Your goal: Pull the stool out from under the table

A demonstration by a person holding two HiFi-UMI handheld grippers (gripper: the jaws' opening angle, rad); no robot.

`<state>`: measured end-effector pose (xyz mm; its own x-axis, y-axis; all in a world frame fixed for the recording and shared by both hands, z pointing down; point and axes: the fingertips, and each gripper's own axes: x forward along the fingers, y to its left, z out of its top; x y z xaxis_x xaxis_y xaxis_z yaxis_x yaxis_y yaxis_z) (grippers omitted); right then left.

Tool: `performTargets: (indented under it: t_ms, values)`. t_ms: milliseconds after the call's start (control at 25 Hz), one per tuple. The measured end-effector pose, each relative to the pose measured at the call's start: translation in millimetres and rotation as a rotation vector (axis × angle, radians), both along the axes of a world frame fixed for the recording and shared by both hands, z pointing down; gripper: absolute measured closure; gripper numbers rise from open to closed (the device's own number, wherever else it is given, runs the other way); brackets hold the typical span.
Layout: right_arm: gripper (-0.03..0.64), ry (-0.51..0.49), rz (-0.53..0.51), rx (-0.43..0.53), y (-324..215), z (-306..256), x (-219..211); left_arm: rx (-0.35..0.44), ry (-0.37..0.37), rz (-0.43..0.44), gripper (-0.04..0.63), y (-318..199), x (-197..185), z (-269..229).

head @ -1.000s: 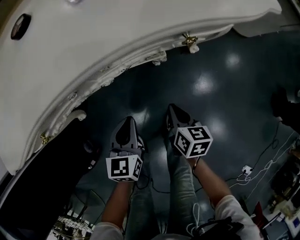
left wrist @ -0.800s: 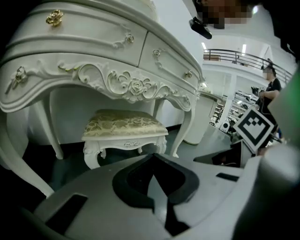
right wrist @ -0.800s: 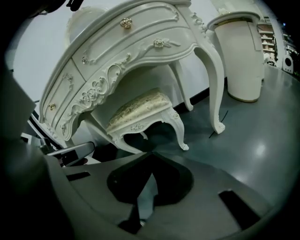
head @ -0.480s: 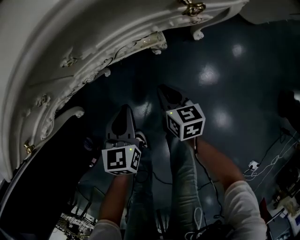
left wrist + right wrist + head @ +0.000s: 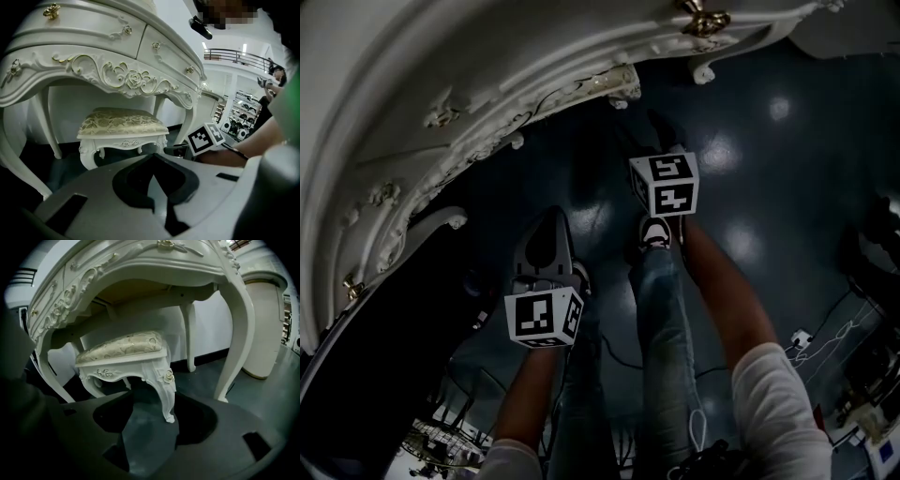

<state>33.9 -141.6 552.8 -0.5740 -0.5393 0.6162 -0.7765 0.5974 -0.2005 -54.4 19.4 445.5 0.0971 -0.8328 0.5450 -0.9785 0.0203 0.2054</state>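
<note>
Stool (image 5: 123, 126) sits under the dressing table (image 5: 93, 70) in the left gripper view, ahead of the left gripper (image 5: 154, 161), whose jaws are pressed together on nothing. The right gripper view puts the right gripper (image 5: 149, 423) closer under the table. Its jaws are opening, with the stool's upright front leg (image 5: 166, 394) framed between them, apparently untouched. The head view shows only the table's carved rim; the stool is hidden.

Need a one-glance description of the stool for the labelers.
Find the ornate white dressing table with carved scrollwork and curved legs. In the knee space beneath it stands the stool, low and white. Unlike the table's tall legs around it, it has a cream-and-gold floral cushion and short rose-carved legs.
</note>
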Motion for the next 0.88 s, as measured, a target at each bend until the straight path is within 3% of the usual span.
performTargets:
  t_ms: [160,480,680,880]
  values:
    - [0.350,0.083,-0.027,0.034,-22.3,14.7,2.1,-0.001,-0.008,-0.009,0.586,1.8,-4.1,2.8]
    - [0.328,0.156,-0.115,0.052,-55.4,32.3,-10.8,-0.011,-0.010,-0.076,0.586,3.9,-16.5,7.4]
    - [0.328,0.238,-0.219,0.062,-62.2,42.8,-23.0,-0.017,-0.026,-0.026,0.586,-2.2,-9.6,7.8]
    - [0.330,0.243,-0.208,0.039,-71.2,52.5,-35.0,-0.013,-0.033,-0.003,0.586,-8.1,-9.0,7.9]
